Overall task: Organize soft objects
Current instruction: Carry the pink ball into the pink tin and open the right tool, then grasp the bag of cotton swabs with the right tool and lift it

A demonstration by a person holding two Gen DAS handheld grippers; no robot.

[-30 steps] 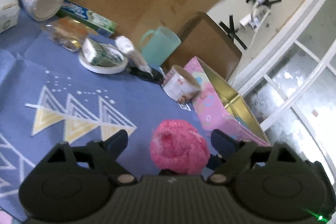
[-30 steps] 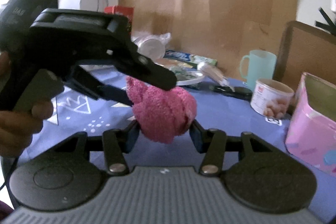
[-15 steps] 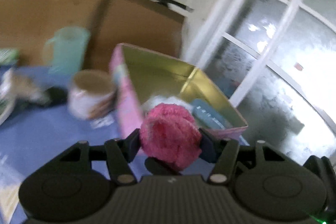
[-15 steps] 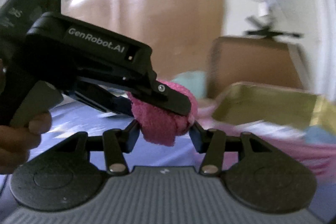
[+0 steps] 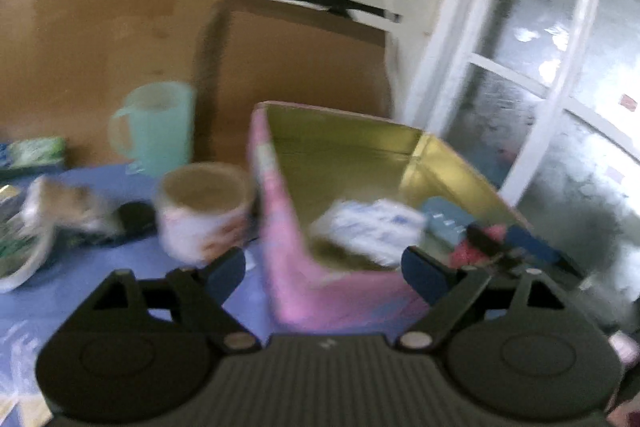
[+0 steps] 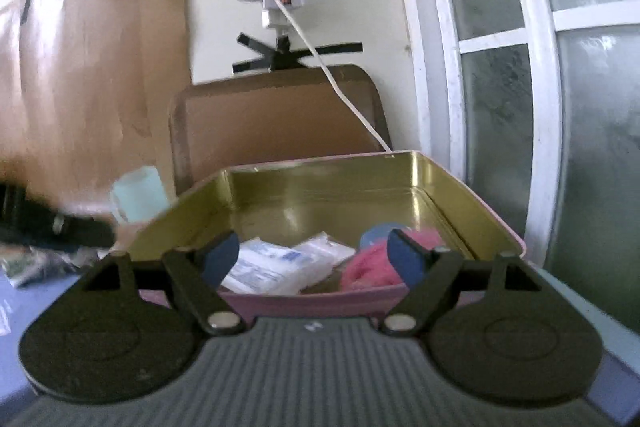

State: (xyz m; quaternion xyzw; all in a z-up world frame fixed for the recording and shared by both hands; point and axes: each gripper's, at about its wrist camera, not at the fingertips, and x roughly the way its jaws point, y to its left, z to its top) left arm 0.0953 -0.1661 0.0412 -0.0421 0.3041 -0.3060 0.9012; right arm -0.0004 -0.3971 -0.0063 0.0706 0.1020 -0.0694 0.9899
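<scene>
Left gripper (image 5: 323, 265): fingers spread wide, nothing between them; it hangs over the near left corner of the tin.
Right gripper (image 6: 314, 258): fingers spread wide and empty; it points into the tin from its near edge.
Pink fuzzy ball (image 6: 372, 265): lies inside the tin at its right side, just behind the right gripper's right fingertip; in the left wrist view only a strip of it (image 5: 468, 251) shows, partly hidden by the other gripper.
Tin (image 6: 320, 179): open, pink outside, gold inside, standing on the blue cloth (image 5: 120, 267).
White packets (image 6: 280, 263): lie flat in the tin, left of the pink ball.
Blue item (image 6: 376, 233): in the tin behind the ball; too hidden to identify.
Paper cup (image 5: 204, 211): stands just left of the tin on the cloth.
Mint green mug (image 5: 154, 127): behind the cup, near the brown board (image 5: 296, 75).
Left wrist view: blurred throughout.
</scene>
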